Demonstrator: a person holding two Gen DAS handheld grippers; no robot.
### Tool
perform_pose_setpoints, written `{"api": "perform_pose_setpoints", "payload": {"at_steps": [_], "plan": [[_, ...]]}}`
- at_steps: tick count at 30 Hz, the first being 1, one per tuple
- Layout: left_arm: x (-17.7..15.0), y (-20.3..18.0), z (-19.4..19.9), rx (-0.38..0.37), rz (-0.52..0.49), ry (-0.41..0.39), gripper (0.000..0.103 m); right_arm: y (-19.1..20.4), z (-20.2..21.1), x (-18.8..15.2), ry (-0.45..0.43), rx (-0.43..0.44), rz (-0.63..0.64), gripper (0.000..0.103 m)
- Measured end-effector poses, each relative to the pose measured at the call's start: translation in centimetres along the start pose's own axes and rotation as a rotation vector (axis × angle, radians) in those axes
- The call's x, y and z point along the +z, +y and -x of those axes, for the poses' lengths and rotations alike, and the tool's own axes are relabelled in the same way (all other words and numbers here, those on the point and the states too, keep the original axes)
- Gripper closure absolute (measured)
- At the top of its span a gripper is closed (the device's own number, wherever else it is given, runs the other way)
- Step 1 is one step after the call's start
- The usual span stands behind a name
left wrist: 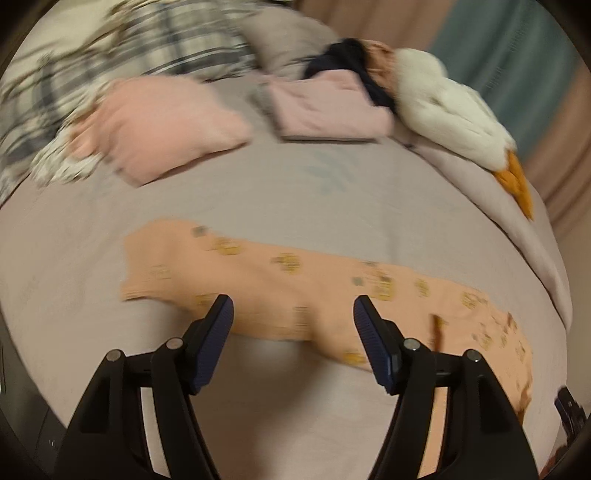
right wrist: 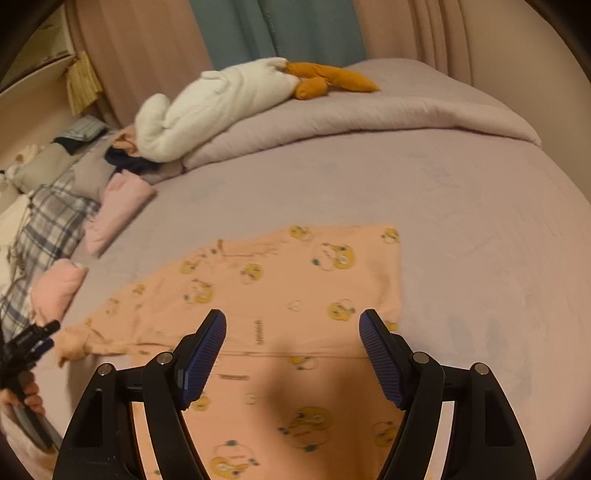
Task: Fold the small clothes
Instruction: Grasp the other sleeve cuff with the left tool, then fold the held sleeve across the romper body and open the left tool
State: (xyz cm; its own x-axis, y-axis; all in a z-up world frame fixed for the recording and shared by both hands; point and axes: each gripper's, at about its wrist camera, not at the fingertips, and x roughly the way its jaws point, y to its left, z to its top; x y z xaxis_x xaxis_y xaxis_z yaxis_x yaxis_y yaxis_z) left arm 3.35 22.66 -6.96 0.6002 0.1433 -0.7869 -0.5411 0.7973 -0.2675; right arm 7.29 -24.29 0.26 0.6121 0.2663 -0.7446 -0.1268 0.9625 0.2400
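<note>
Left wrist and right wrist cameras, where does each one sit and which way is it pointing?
Left wrist: rides the left gripper, facing across the bed over the peach garment toward pillows; its open fingers show.
Right wrist: rides the right gripper, above the garment's wide part, facing the curtains; its open fingers show, plus the left gripper at the left edge.
Shared: garment, plush duck, folded pink clothes.

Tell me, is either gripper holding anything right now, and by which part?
Nothing is held. The left gripper and the right gripper are both open above the peach garment, which lies flat on the bed.
</note>
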Motion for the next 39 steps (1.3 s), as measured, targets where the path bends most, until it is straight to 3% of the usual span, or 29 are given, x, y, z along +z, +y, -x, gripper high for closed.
{"api": "perform_pose_setpoints", "payload": {"at_steps": [8,12,15,18,20,23,24,25,28,39], "plan": [[-0.3,6.6,-1.1,0.061,0.19,0.04,0.037,2.2,-0.7,-0.2,0.01,0.024,0.027,0.028],[-0.2,8.2,-2.3,0.154,0.222,0.054,0.038,2.9,-0.9,-0.5,0.024,0.03,0.044,0.028],[0.0,9.3,-3.1,0.107,0.279,0.07,0.038,3.2,-1.0,-0.5,0.032,0.023,0.054,0.028],[0.1,9.8,-4.0,0.057,0.316,0.083,0.048,3.2,-1.0,-0.6,0.033,0.019,0.05,0.028],[0.1,9.6,-4.3,0.062,0.307,0.075,0.058,3.1,-0.9,-0.7,0.032,0.019,0.043,0.028],[0.3,9.0,-4.6,0.044,0.29,0.071,0.085,2.9,-1.0,-0.8,0.032,0.016,0.034,0.028],[0.3,8.8,-5.0,0.007,0.298,0.082,0.102,2.8,-1.0,-0.9,0.033,0.016,0.032,0.028],[0.4,8.6,-5.3,-0.008,0.305,0.091,0.099,2.7,-1.0,-0.9,0.037,0.014,0.027,0.028],[0.6,6.9,-4.7,0.044,0.243,0.055,0.1,2.4,-1.0,-1.0,0.038,0.01,0.021,0.028],[2.9,-1.3,1.4,-0.106,0.077,-0.092,0.1,1.2,0.5,-0.7,-0.009,0.015,-0.009,0.028]]}}
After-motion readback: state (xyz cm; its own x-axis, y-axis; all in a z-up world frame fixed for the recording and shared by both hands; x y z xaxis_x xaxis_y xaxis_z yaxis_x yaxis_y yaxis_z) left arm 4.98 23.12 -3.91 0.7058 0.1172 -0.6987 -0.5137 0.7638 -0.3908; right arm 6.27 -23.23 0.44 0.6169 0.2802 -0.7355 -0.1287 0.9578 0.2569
